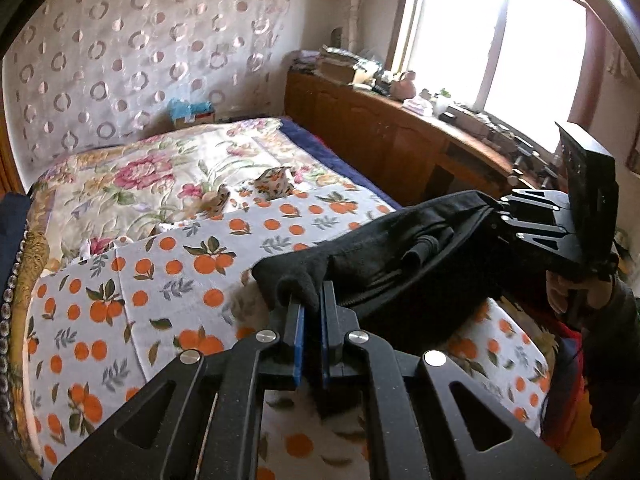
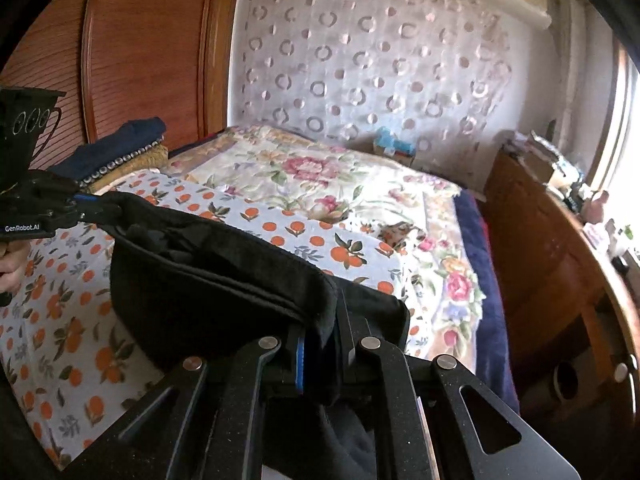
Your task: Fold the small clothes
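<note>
At the far left of the room stands a reddish wooden wardrobe [image 2: 152, 48], with a pile of folded dark-blue cloth [image 2: 120, 140] just below it at the edge of the bed [image 1: 168, 172]. The bed carries a flowered quilt [image 2: 304, 176] at its far end and an orange-print sheet [image 1: 160, 280] nearer the observer. A small patterned scrap of cloth [image 1: 276, 184] lies on the quilt, near the border between the two covers.

The left gripper [image 1: 313, 312] has its blue-lined fingers [image 1: 298, 344] drawn close together, pinching one end of the black garment [image 1: 400, 264]. From the other camera, that same gripper [image 2: 86, 206] is seen at the garment's far end, clamped on the fabric.

The black garment hangs stretched between the two tools, raised above the orange-print sheet, sagging in the middle; a ribbed band runs along its upper edge. Whether its lowest part touches the sheet cannot be determined.

The right gripper [image 2: 322, 344] has its fingers nearly closed, with a fold of the garment [image 2: 224, 280] caught between them. In the left camera this gripper [image 1: 504, 212] grips the opposite end.

Behind the bed, a curtain with ring pattern [image 2: 360, 60] covers the wall. To the right stand a wooden cabinet [image 1: 380, 136], cluttered on top, and a bright window [image 1: 492, 40].
</note>
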Tool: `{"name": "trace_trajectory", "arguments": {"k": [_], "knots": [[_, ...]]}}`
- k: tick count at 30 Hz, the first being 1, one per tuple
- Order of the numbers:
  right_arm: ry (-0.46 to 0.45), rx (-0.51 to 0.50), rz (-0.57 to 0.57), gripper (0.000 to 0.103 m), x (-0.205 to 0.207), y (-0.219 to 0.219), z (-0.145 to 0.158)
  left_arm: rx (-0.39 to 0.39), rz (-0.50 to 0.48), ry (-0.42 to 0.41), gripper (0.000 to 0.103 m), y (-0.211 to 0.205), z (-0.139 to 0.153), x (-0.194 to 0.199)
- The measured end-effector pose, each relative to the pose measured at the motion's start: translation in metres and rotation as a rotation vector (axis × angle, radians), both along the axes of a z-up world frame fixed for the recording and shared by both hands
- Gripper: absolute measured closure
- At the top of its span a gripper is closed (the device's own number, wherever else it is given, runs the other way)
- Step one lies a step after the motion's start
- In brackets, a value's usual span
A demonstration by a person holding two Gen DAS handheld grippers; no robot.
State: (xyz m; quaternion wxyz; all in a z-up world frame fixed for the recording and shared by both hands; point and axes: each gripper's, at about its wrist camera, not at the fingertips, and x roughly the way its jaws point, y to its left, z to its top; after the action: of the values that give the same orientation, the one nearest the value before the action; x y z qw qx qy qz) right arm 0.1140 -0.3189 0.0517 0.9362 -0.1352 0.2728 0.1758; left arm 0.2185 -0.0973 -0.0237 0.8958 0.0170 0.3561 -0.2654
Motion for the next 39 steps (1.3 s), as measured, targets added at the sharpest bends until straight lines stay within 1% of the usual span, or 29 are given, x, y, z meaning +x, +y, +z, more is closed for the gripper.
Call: {"name": "trace_trajectory", "arguments": {"k": [4, 7, 8, 9, 10, 11, 12, 13, 14, 16, 19, 25, 29, 32, 35, 39], "knots": [[0.048, 0.015, 0.01, 0.093, 0.025, -0.009, -0.004, 0.007, 0.02, 0.044, 0.097, -0.002, -0.012, 0.027], [0.088, 0.035, 0.015, 0.093, 0.044, -0.013, -0.004, 0.021, 0.022, 0.07, 0.094, -0.004, -0.019, 0.038], [0.098, 0.04, 0.016, 0.093, 0.047, -0.016, -0.005, 0.029, 0.022, 0.073, 0.089, -0.005, -0.019, 0.04], [0.108, 0.043, 0.016, 0.09, 0.051, -0.017, -0.004, 0.041, 0.029, 0.071, 0.083, -0.005, -0.02, 0.041], [0.117, 0.045, 0.014, 0.086, 0.053, -0.018, -0.003, 0.044, 0.035, 0.062, 0.068, -0.004, -0.019, 0.041], [0.123, 0.047, 0.01, 0.085, 0.055, -0.018, -0.001, 0.041, 0.036, 0.052, 0.058, -0.003, -0.017, 0.041], [0.129, 0.05, 0.008, 0.083, 0.058, -0.018, 0.0, 0.035, 0.032, 0.046, 0.055, -0.001, -0.015, 0.041], [0.133, 0.053, 0.006, 0.078, 0.06, -0.018, 0.002, 0.03, 0.028, 0.048, 0.048, 0.0, -0.014, 0.042], [0.134, 0.058, 0.001, 0.074, 0.064, -0.019, 0.004, 0.026, 0.024, 0.05, 0.044, 0.002, -0.013, 0.043], [0.134, 0.073, -0.008, 0.058, 0.073, -0.02, 0.008, 0.032, 0.026, 0.049, 0.044, 0.002, -0.013, 0.044], [0.12, 0.113, -0.023, 0.047, 0.083, -0.027, 0.019, 0.028, 0.009, 0.059, 0.043, 0.001, -0.015, 0.045], [0.084, 0.105, -0.064, 0.045, 0.091, -0.032, 0.031, 0.053, -0.007, 0.095, 0.043, -0.007, -0.031, 0.049], [0.079, 0.066, -0.131, 0.045, 0.094, -0.031, 0.029, 0.077, -0.015, 0.123, 0.043, -0.013, -0.043, 0.051], [0.065, 0.049, -0.171, 0.045, 0.09, -0.03, 0.029, 0.089, -0.015, 0.129, 0.043, -0.015, -0.046, 0.05], [0.068, 0.094, -0.154, 0.045, 0.076, -0.032, 0.033, 0.083, -0.009, 0.132, 0.043, -0.015, -0.046, 0.052], [0.068, 0.109, -0.142, 0.045, 0.047, -0.031, 0.027, 0.085, 0.0, 0.124, 0.043, -0.015, -0.046, 0.056]]}}
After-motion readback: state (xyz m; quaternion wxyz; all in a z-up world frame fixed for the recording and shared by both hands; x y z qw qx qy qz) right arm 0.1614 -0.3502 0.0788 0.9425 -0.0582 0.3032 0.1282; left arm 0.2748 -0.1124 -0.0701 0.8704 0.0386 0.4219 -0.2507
